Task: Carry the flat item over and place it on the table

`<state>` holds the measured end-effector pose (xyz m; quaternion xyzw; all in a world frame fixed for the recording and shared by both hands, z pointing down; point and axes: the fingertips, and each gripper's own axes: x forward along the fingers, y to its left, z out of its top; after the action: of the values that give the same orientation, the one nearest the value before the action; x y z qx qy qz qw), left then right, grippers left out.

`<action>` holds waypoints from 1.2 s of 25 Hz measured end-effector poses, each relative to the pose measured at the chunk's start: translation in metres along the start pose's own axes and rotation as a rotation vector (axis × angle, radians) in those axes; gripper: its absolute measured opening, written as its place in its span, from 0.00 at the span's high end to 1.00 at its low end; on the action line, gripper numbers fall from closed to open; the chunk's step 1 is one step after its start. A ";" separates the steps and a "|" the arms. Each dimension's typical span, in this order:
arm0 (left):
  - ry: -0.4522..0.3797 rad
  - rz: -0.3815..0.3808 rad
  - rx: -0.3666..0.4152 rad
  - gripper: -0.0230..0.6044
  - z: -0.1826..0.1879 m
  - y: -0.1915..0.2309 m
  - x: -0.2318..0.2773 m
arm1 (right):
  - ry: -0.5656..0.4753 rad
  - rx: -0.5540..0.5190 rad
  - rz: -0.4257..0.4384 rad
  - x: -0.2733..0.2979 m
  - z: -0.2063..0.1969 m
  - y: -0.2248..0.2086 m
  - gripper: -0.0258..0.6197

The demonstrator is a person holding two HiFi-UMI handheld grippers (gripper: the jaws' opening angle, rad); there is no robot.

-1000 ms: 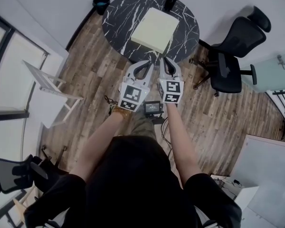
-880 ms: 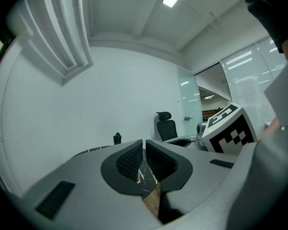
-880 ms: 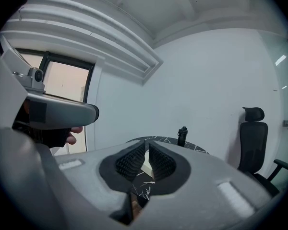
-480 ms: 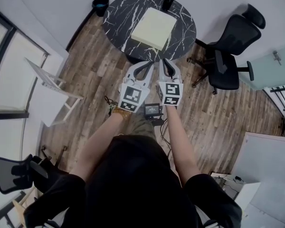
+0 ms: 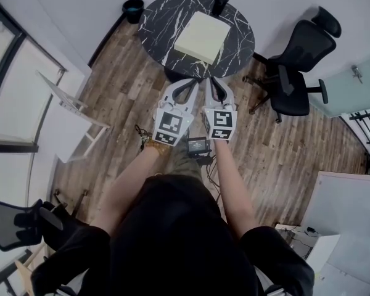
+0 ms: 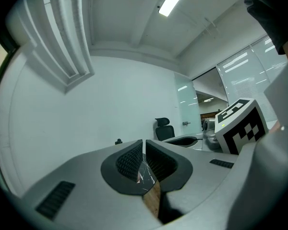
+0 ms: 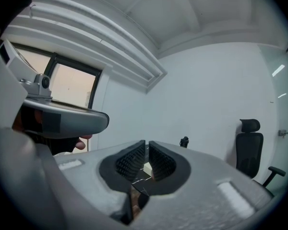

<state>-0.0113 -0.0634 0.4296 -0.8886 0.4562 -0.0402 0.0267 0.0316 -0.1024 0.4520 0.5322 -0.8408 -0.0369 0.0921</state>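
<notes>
Holding both tools level before me over the wood floor point(image 5: 129, 91): left gripper point(image 5: 193, 82), jaws drawn together on nothing; right gripper point(image 5: 213, 81), jaws likewise closed and empty. Flat item point(image 5: 201, 37): pale square slab lying flat on the round black marble table point(image 5: 157, 17) just beyond my jaw tips, inside the rim, a dark bottle point(image 5: 221, 0) near its far corner, so I judge the placing done and the next move only a clean step away. Room: open floor either side; white rack point(image 5: 68, 113) left, black office chair point(image 5: 299, 54) right of the table, wall behind.
</notes>
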 end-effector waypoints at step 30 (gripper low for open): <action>-0.065 -0.020 0.014 0.94 0.037 -0.035 -0.024 | -0.124 -0.051 -0.097 -0.090 0.056 -0.001 0.96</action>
<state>0.0069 -0.0234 0.3942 -0.8938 0.4457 -0.0147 0.0471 0.0594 -0.0234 0.3865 0.5667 -0.8168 -0.0955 0.0515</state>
